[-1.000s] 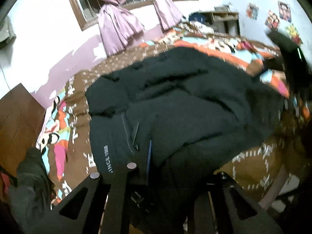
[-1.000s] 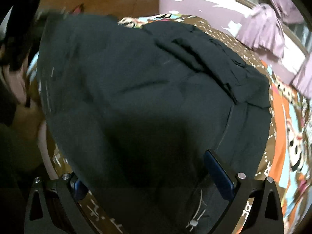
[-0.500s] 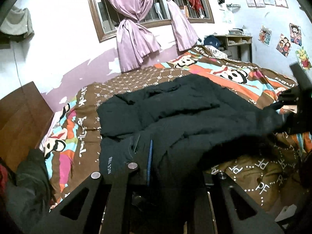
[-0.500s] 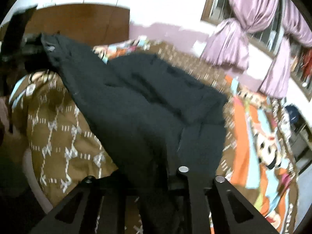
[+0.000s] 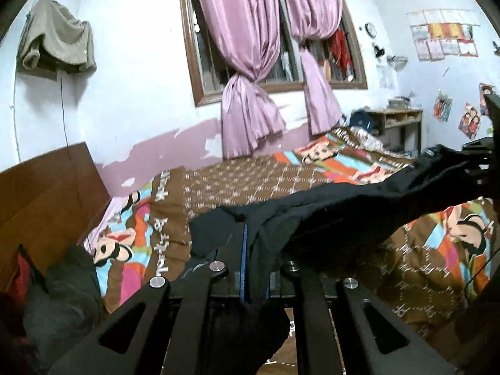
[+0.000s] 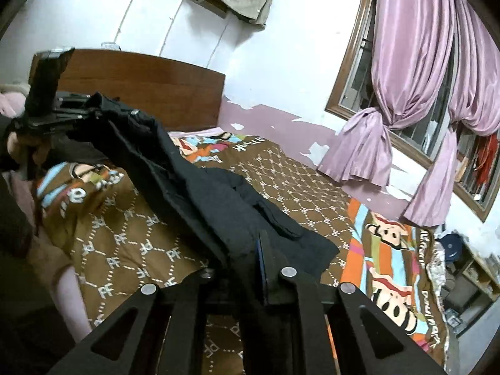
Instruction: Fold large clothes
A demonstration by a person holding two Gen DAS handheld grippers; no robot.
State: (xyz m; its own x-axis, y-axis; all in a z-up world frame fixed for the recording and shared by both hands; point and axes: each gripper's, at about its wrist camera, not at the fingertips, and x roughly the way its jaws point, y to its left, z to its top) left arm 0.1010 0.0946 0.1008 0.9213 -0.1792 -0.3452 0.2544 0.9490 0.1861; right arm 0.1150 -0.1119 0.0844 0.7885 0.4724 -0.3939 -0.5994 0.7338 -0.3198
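A large black jacket [image 5: 328, 212] is lifted by one edge and hangs stretched between my two grippers, with its far part still lying on the bed. My left gripper [image 5: 250, 268] is shut on one end of that edge. Its other end runs to my right gripper [image 5: 468, 162] at the right edge of the left wrist view. In the right wrist view the jacket [image 6: 218, 206] rises from my right gripper [image 6: 250, 268], which is shut on the cloth, up to my left gripper [image 6: 72, 109] at the upper left.
The bed has a brown patterned cover [image 5: 250, 184] with bright cartoon panels and a wooden headboard [image 6: 140, 87]. Dark clothes [image 5: 62, 297] are piled at the bed's left corner. Pink curtains [image 5: 250, 93] hang at the window, and a small shelf [image 5: 397, 122] stands beyond the bed.
Both grippers have risen and tilted up, pulling the jacket's near edge off the bed. The right gripper, open a second ago, has shut on the cloth.
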